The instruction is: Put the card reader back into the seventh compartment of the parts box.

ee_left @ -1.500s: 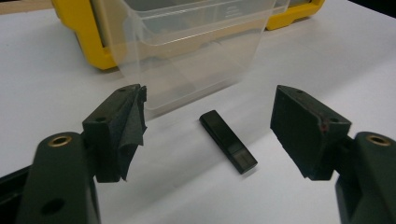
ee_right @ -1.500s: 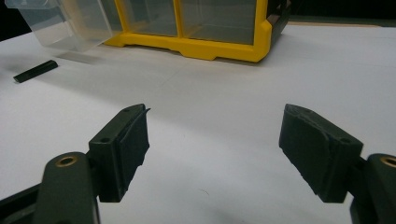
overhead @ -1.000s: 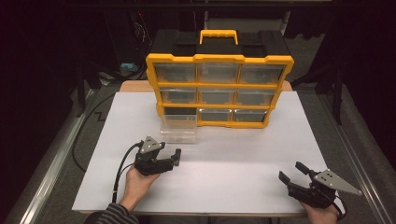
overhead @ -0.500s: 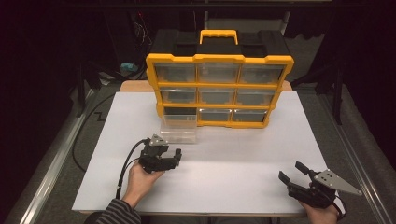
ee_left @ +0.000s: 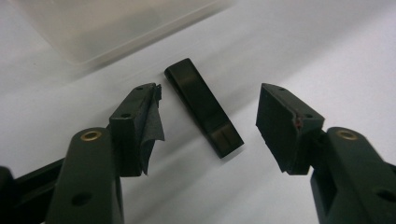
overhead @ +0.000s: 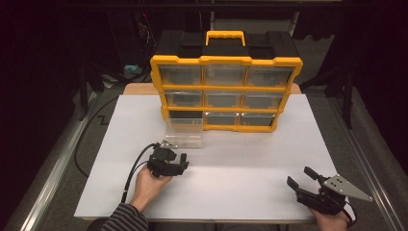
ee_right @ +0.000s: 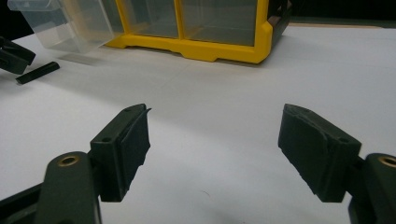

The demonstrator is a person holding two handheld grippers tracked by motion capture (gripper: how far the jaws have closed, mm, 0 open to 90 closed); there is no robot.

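One small black bar (ee_left: 204,107) flat on the white tabletop (overhead: 250,163), between the spread fingers of the left gripper (ee_left: 208,121), untouched, just in front of a clear drawer (overhead: 185,132) pulled from the yellow organizer (overhead: 226,91). Right gripper (ee_right: 212,149) well apart near the tabletop's corner, fingers wide, empty.

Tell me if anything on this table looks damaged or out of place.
Two things. On the left gripper, the pad on one jaw is peeling, its corner curling loose. And one clear drawer is out of the yellow organizer, sitting on the table before its empty slot, beside a small black bar.
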